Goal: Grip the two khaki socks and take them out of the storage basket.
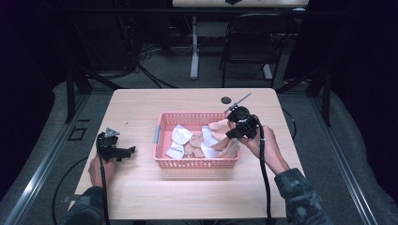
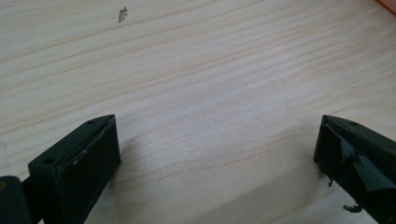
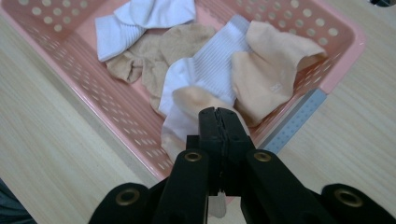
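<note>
Meanwhile, right tool [image 3: 218, 114] over pink basket [image 3: 327, 70].

High view: above my side, looking forward and down over the whole table [image 1: 141, 187]. Left gripper view: close to the bare tabletop, looking along my left gripper [image 2: 215, 149]. Right gripper view: close above the pink basket [image 3: 334, 56] of socks [image 3: 215, 65], looking down into it; the high view shares this basket and its socks.
</note>
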A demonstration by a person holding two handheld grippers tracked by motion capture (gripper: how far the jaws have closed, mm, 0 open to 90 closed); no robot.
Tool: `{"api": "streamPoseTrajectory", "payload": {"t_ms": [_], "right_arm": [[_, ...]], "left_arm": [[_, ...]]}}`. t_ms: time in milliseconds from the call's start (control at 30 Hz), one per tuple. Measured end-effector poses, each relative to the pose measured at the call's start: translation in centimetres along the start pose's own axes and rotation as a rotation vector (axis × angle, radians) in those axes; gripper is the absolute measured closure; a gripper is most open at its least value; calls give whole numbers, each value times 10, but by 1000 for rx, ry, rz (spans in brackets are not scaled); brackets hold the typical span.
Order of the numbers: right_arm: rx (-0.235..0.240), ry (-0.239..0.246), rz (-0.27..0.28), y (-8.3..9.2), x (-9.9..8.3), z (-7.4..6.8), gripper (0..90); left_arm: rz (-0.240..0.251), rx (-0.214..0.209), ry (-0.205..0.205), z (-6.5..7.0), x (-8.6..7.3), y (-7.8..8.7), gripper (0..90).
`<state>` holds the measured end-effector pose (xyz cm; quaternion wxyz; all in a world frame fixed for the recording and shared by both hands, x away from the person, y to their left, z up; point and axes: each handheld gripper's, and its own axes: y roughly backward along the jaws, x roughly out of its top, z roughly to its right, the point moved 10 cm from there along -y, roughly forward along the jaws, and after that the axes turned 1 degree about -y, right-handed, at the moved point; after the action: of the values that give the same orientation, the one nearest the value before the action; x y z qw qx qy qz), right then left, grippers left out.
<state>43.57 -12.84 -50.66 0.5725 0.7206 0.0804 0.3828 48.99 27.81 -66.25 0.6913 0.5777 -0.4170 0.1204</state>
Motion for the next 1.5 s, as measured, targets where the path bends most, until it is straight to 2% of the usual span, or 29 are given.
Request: {"api": "streamPoseTrajectory", "payload": {"t_ms": [333, 533, 967, 1267, 1500], "right_arm": [[-21, 13, 26, 13, 16, 2, 900], [-14, 18, 34, 18, 23, 0, 900], [-1, 4, 89, 34, 42, 2, 900], [-17, 6, 119, 52, 53, 7, 900], [-32, -14, 153, 67, 56, 17, 900]], "left_arm": [[0, 0, 1, 0, 0, 0, 2], [1, 1, 0, 0, 0, 0, 2], [-1, -1, 1, 0, 0, 0, 1], [-1, -1, 1, 0, 0, 0, 1], [-1, -2, 1, 0, 0, 0, 2]]}}
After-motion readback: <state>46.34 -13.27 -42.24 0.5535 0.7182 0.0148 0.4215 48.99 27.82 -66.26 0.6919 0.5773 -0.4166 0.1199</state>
